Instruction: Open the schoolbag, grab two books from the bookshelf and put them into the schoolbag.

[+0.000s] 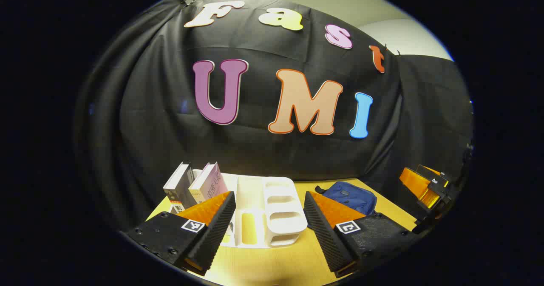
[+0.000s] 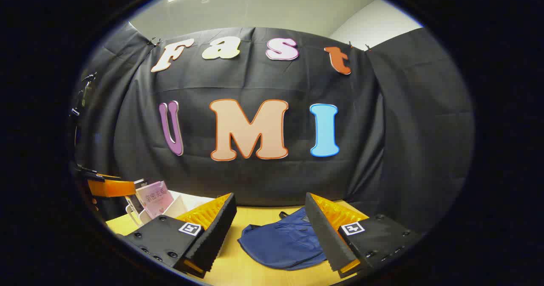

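Schoolbag (image 2: 282, 243) flat on table (image 1: 272, 264); books (image 1: 195, 186) in bookshelf (image 1: 272, 209).

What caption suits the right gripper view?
Open right hand-held gripper hovering above the blue schoolbag lying on the wooden table.

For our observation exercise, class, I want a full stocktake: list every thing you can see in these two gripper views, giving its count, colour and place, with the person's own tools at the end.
Schoolbag: one, dark blue, lying flat on the table ahead of the right gripper; no opening visible.
Books: two, one grey-black, one pale pink, leaning upright at the left end of the bookshelf.
Bookshelf: one, white, with open compartments, on the table left of the schoolbag.
Table: one, light wood, under everything.
Left gripper: one, black with orange fingers, spread open, empty, facing the bookshelf.
Right gripper: one, black with orange fingers, spread open, empty, facing the schoolbag.
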`<state>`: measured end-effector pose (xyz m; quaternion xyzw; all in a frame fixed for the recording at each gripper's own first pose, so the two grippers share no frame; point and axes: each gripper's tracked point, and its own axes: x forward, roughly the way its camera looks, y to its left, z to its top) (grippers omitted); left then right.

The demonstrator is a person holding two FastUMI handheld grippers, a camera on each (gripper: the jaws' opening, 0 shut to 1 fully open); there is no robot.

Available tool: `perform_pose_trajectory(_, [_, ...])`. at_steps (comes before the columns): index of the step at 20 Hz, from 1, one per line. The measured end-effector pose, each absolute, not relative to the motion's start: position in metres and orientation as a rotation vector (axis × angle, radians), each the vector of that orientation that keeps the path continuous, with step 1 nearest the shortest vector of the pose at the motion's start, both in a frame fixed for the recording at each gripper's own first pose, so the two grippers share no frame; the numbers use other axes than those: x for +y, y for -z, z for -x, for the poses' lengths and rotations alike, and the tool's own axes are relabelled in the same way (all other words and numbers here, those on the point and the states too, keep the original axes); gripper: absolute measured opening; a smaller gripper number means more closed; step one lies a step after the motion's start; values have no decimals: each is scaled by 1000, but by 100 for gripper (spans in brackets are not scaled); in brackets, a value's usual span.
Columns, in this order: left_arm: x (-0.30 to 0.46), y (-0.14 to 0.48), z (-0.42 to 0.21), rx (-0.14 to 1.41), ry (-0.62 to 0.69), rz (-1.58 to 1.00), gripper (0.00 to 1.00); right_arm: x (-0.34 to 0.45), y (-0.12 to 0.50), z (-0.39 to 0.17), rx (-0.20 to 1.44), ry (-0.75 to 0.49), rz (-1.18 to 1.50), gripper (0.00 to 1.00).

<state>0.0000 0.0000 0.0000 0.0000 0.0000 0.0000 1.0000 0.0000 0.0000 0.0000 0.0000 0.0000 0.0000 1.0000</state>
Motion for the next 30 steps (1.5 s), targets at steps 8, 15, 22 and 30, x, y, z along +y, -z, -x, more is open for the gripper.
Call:
perform_pose_trajectory(8, [-10, 0, -11, 3, -61, 24, 95, -13, 3, -22, 47, -61, 15, 100])
perform_pose_trajectory(15, [-16, 0, -21, -5, -87, 16, 92, -32, 15, -30, 65, -59, 66, 100])
perform_pose_trajectory(22, [-6, 5, -20, 10, -145, 9, 95, -62, 72, -25, 125, -56, 349, 100])
perform_pose_trajectory(30, [15, 6, -5, 19, -236, -13, 95, -106, 169, -24, 216, -39, 682, 98])
